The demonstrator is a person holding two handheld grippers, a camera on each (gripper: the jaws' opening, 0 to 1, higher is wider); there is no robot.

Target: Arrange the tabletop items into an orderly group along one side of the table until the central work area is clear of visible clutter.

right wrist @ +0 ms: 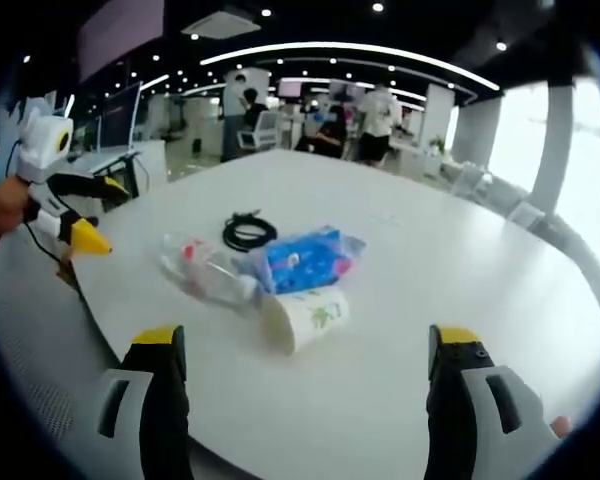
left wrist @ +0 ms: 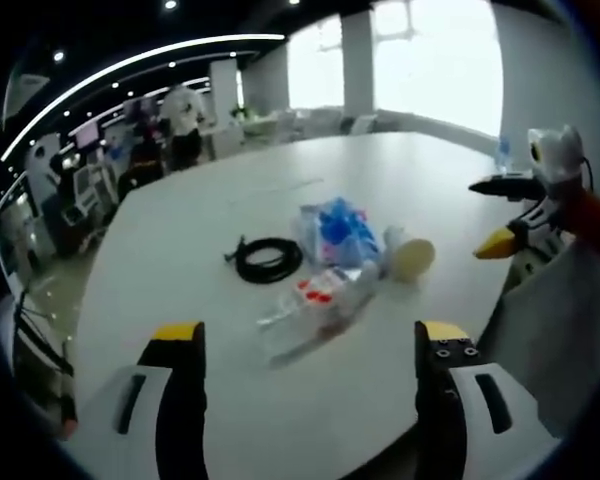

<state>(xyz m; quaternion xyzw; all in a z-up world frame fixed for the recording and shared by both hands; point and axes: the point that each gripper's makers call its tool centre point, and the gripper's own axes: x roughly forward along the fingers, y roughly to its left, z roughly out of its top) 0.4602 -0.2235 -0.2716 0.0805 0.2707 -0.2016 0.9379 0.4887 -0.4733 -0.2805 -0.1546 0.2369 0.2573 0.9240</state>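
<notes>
On the white table (left wrist: 210, 210) lies a small heap: a coiled black cable (left wrist: 268, 260), a blue packet (left wrist: 338, 232), a clear plastic bottle (left wrist: 315, 305) with a red label lying on its side, and a tipped paper cup (left wrist: 410, 257). My left gripper (left wrist: 310, 335) hovers open over the near edge, short of the bottle. The right gripper (left wrist: 500, 215) enters from the right, held by a hand. In the right gripper view the cup (right wrist: 305, 318) lies nearest, with the packet (right wrist: 305, 258), bottle (right wrist: 205, 268) and cable (right wrist: 248, 232) behind it. My right gripper (right wrist: 306, 340) is open and empty. The left gripper (right wrist: 105, 215) shows at the left.
A grey sleeve (left wrist: 570, 330) hangs at the right. Several people (right wrist: 378, 115) stand among desks and chairs (right wrist: 265, 130) beyond the far end of the table. Bright windows (left wrist: 430, 60) line one side. Bare tabletop (right wrist: 460, 250) spreads around the heap.
</notes>
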